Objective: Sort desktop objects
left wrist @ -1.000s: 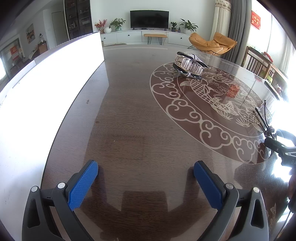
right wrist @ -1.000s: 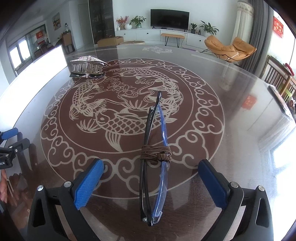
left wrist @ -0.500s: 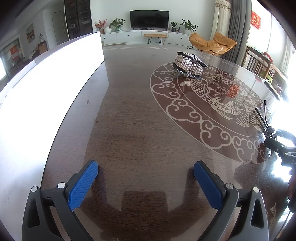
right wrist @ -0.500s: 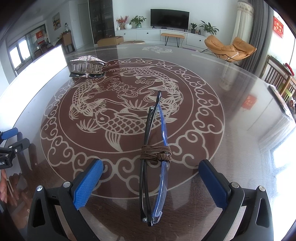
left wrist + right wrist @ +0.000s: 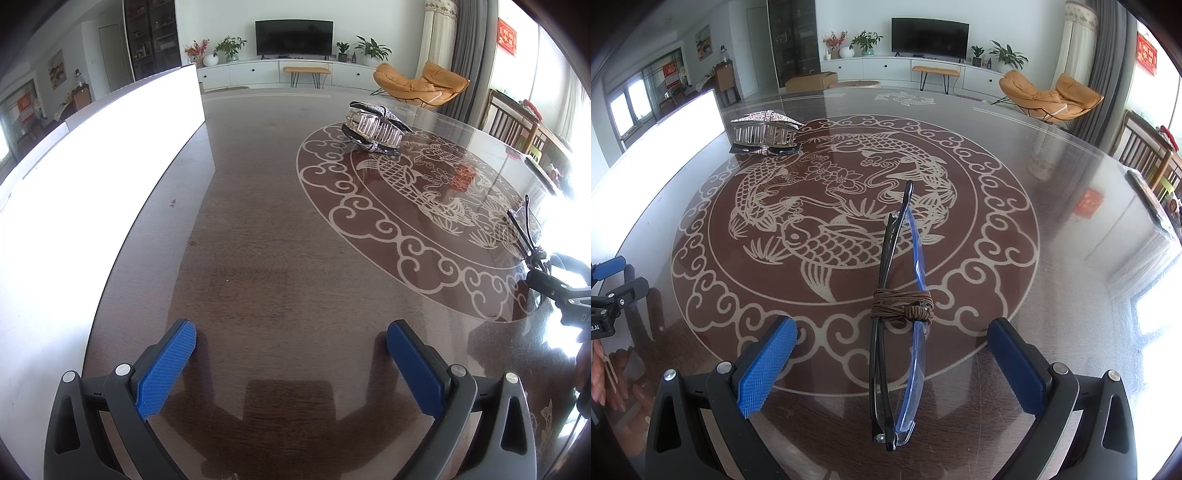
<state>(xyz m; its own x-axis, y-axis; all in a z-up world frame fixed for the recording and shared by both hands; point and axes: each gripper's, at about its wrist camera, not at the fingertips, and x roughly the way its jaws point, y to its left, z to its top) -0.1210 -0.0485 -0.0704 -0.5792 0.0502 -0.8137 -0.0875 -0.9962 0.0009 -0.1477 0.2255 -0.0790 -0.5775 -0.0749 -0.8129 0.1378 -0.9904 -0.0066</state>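
A white panel (image 5: 92,177) at left is blown out, its surface unreadable. In the left view the glasses (image 5: 524,229) run behind the right tongs (image 5: 557,284), themselves cut at the right edge.

Both low wrist views share the hair clip (image 5: 375,127)

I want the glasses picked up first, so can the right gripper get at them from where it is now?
Probably yes. The right gripper is open, and the folded glasses lie flat on the table between its fingers, with nothing else near them. The hair clip sits far off.
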